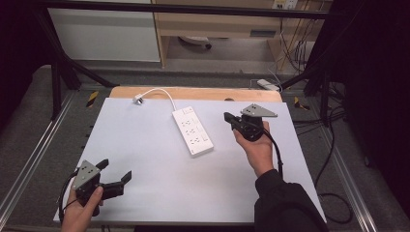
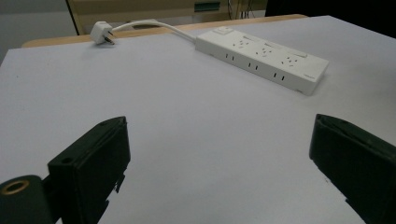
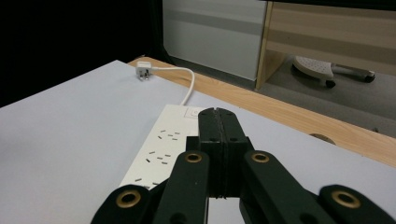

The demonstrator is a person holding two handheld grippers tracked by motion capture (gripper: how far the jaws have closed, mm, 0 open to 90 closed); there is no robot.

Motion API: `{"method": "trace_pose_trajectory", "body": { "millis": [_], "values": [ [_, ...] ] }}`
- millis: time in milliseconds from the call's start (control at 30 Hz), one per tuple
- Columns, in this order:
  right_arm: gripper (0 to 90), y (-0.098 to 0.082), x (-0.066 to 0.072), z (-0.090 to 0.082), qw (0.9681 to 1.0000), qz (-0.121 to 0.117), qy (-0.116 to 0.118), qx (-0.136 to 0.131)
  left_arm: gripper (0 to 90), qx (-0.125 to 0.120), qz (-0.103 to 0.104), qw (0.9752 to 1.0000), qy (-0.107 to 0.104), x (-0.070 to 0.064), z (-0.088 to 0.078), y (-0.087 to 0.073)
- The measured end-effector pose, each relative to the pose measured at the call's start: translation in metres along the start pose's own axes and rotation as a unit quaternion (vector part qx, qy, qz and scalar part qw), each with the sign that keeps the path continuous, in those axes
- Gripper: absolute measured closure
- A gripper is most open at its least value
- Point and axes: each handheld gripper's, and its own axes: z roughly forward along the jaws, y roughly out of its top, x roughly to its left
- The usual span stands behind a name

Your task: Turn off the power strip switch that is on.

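A white power strip (image 1: 193, 131) lies on the white table sheet (image 1: 150, 154) right of the middle, its sockets facing up. Its cord curves to a white plug (image 1: 139, 100) lying at the sheet's far left edge. My right gripper (image 1: 227, 117) is shut with nothing between its jaws and hovers just right of the strip's far end. In the right gripper view the closed jaws (image 3: 218, 112) point over the strip (image 3: 159, 149) toward the plug (image 3: 143, 71). My left gripper (image 1: 115, 170) rests open at the near left corner. Its wide jaws (image 2: 219, 140) face the strip (image 2: 261, 58) and plug (image 2: 101, 32).
A wooden table edge (image 1: 203, 93) runs along the far side of the sheet. Black frame bars (image 1: 63, 63) stand at both far corners. Cables (image 1: 333, 145) trail over the floor at the right. A chair base (image 3: 322, 70) and a cabinet stand beyond the table.
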Motion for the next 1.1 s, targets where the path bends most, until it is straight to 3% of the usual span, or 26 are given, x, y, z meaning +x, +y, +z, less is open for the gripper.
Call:
{"method": "trace_pose_trajectory", "body": {
  "millis": [667,1100],
  "values": [
    [90.0,-0.005,0.008,0.025,0.9996,-0.004,0.015,0.022,5.0,-0.001,0.001,1.0000,-0.001,0.000,0.000,0.000],
    [90.0,-0.012,0.015,0.041,0.9984,-0.004,0.028,0.049,5.0,-0.001,0.001,1.0000,-0.003,0.000,0.000,0.000]
  ]
}}
